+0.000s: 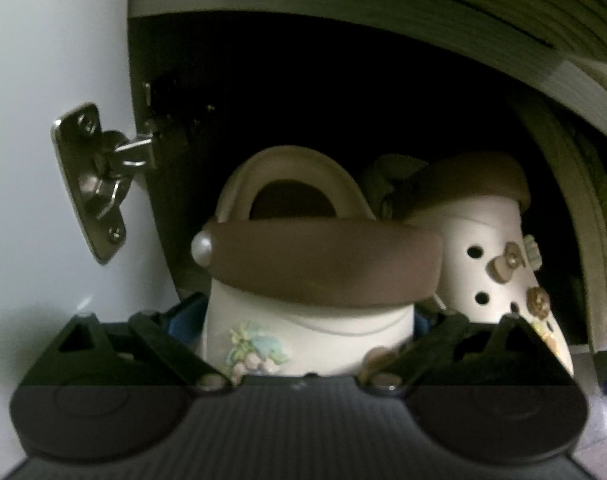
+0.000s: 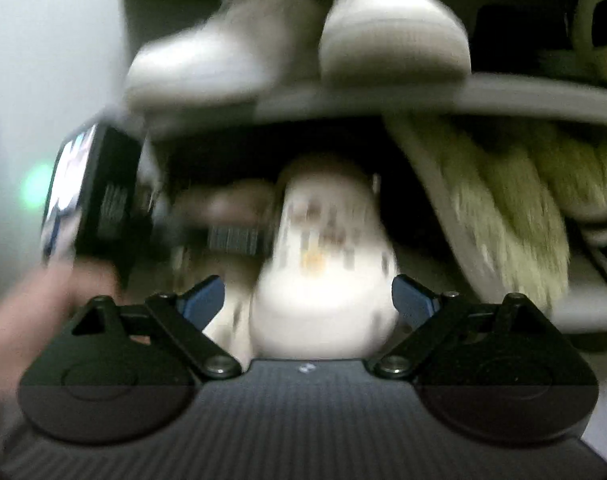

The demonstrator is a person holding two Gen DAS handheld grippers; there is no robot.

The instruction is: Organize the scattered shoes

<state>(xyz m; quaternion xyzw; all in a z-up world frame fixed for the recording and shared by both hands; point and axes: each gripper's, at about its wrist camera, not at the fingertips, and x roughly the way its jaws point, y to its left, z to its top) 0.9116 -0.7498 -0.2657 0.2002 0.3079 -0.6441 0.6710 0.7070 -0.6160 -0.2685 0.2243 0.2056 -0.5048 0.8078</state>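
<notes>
Left claw (image 1: 303, 320) clamped on near cream clog (image 1: 303, 328), right claw (image 2: 309, 300) apart astride second clog (image 2: 323, 272), pads not visibly pressing; both on low cabinet shelf; probably light, springy foam, best pinched across heel sides, strap floppy.

Left gripper (image 1: 309, 316) jaws closed in, angled down — right gripper (image 2: 309, 300) spread wide, blurred.

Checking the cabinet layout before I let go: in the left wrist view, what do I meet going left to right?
White cabinet door → metal hinge → cream clog with the brown strap, between the left gripper fingers → second cream clog with charms → pale slanted edge of something at the right.
</notes>
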